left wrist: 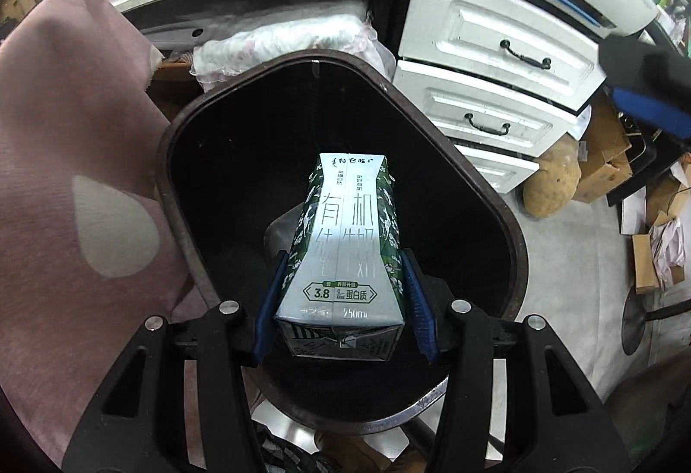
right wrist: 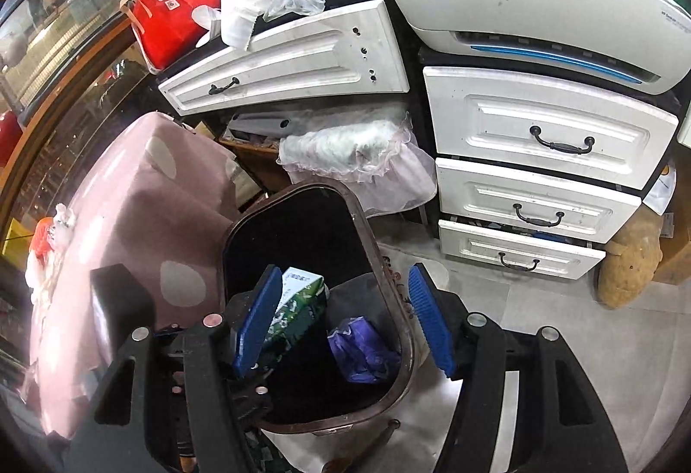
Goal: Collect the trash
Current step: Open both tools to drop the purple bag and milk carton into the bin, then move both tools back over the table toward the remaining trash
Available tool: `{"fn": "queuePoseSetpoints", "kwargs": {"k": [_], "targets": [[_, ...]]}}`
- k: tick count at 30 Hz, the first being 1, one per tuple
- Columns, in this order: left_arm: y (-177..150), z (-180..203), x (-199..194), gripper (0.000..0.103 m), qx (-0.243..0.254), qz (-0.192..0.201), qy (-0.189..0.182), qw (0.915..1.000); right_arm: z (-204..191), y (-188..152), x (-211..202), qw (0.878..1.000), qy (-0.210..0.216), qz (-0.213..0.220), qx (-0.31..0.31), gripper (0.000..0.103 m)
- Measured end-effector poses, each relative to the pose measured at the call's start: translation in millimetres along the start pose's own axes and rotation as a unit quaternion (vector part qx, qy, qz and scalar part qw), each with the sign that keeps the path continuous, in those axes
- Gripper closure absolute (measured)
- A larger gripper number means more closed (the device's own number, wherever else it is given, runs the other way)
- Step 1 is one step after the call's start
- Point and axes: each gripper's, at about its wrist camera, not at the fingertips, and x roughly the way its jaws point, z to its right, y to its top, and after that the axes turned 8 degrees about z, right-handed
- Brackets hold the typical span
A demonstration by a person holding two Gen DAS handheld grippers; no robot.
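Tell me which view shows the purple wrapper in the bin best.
The right wrist view: the purple wrapper lies in plain sight on the bin floor. In the left wrist view the milk carton held over the bin hides that area, so it does not show.

Both views are evenly lit by soft indoor light from overhead, bright enough that colours read clearly. Fisheye distortion is strong: the white drawer fronts (right wrist: 548, 136) bow into curves, and the outer rim of each frame falls off into a dark vignette. The inside of the trash bin (left wrist: 509, 231) is nearly black, with little detail, though its glossy inner wall catches a faint sheen. The milk carton (left wrist: 345, 240) is sharp, its print legible, with a mild glare on its silver face. The pale floor (right wrist: 540, 322) shows only soft, diffuse shadows. At the left edge of the right wrist view, glass panels (right wrist: 56, 54) carry smeared reflections and look blurred.
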Motion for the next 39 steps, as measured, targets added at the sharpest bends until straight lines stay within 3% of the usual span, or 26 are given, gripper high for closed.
{"fn": "queuePoseSetpoints", "kwargs": {"k": [4,6,8,16,25,32,39], "targets": [[-0.5,2.2,5.7,0.048,-0.001,-0.012,0.009,0.9999,0.1,0.6,-0.7,1.0,-0.001,0.001,0.0,0.042],[0.0,2.4,6.3,0.026,-0.007,-0.015,0.008,0.9998,-1.2,0.2,-1.1,1.0,-0.003,0.001,0.0,0.04],[-0.3,2.4,2.2,0.021,-0.01,-0.008,0.004,0.9999,-1.8,0.6,-1.9,1.0,-0.004,0.002,-0.001,0.039],[-5.5,3.2,-31.8,0.016,-0.003,0.016,-0.012,0.9998,-5.0,8.4,-14.5,0.999,-0.017,0.03,-0.013,0.025],[-9.6,-9.0,-128.5,0.014,-0.028,0.12,-0.031,0.992,-28.2,23.0,-41.6,0.995,-0.013,0.083,-0.046,0.021],[-16.5,-41.5,-214.2,0.007,-0.038,0.226,0.021,0.9732,-74.7,29.1,-59.8,0.99,0.024,0.11,-0.088,0.018],[-32.9,-91.7,-258.2,0.006,-0.071,0.261,0.089,0.9585,-139.0,26.7,-60.4,0.982,0.085,0.106,-0.131,0.017]]}}
